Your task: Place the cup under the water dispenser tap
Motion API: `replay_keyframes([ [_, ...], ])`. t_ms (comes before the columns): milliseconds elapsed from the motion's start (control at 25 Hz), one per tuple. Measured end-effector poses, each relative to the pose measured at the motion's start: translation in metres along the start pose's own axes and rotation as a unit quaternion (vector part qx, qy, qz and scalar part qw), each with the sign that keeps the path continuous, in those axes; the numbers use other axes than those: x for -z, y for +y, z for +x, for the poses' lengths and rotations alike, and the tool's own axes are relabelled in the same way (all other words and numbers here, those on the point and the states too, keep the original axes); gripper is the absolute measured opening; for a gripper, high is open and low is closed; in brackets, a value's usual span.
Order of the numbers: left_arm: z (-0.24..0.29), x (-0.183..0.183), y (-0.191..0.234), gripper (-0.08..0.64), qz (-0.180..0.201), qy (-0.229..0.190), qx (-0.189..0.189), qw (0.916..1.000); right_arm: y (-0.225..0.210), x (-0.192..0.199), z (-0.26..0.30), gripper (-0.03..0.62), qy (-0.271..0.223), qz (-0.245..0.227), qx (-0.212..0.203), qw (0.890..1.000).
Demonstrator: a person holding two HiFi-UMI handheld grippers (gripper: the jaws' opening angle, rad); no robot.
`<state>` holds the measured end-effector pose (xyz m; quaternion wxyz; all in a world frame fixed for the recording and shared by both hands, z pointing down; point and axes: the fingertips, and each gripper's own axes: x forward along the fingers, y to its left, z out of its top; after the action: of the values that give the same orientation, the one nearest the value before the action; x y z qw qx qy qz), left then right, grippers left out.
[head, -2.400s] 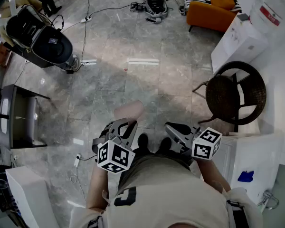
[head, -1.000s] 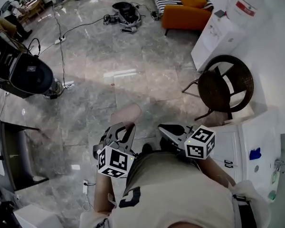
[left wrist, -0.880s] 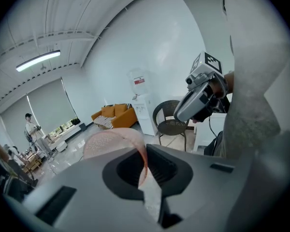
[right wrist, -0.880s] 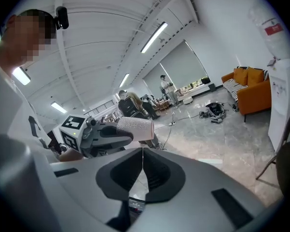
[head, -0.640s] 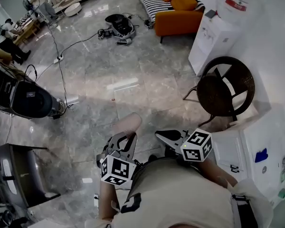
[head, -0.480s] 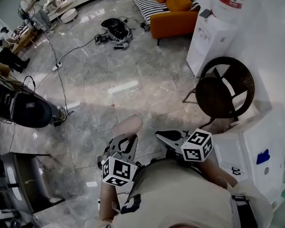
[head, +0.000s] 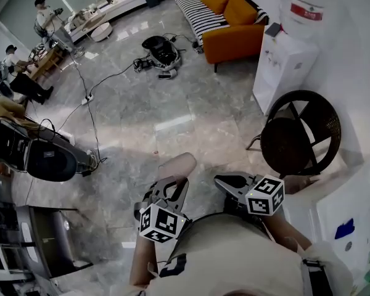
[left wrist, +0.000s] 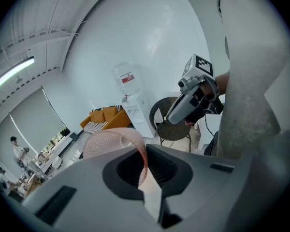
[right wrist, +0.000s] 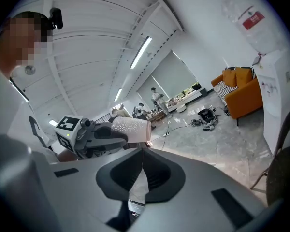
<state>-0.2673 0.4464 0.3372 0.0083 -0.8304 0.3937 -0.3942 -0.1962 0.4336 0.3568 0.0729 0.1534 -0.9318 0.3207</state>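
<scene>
Left gripper (head: 171, 187) fingers clamp the cup (head: 174, 165) wall, with the cup pointing forward. The dispenser (head: 282, 60) stands well ahead-right. Right gripper (head: 227, 180), fingers closed and empty, is nearer it.

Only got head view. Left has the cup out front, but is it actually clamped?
Observer: Yes. In the left gripper view the left gripper is shut on the cup, with the cup's thin wall pinched between the fingers.
Operator: And the right, anything in it?
Observer: No. In the right gripper view the right gripper is shut, with nothing between its fingers.
</scene>
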Motion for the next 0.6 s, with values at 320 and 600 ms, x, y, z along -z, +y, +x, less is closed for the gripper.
replay_keyframes([
  [320, 0.061, -0.036, 0.019, 0.064, 0.014, 0.005, -0.008, 0.9999, -0.061, -0.018, -0.022, 0.028, 0.0, -0.012, 0.011, 1.0],
  [600, 0.111, -0.074, 0.047, 0.063, 0.039, -0.011, 0.024, 0.9989, -0.107, -0.05, -0.041, 0.028, -0.026, -0.004, 0.05, 0.998],
])
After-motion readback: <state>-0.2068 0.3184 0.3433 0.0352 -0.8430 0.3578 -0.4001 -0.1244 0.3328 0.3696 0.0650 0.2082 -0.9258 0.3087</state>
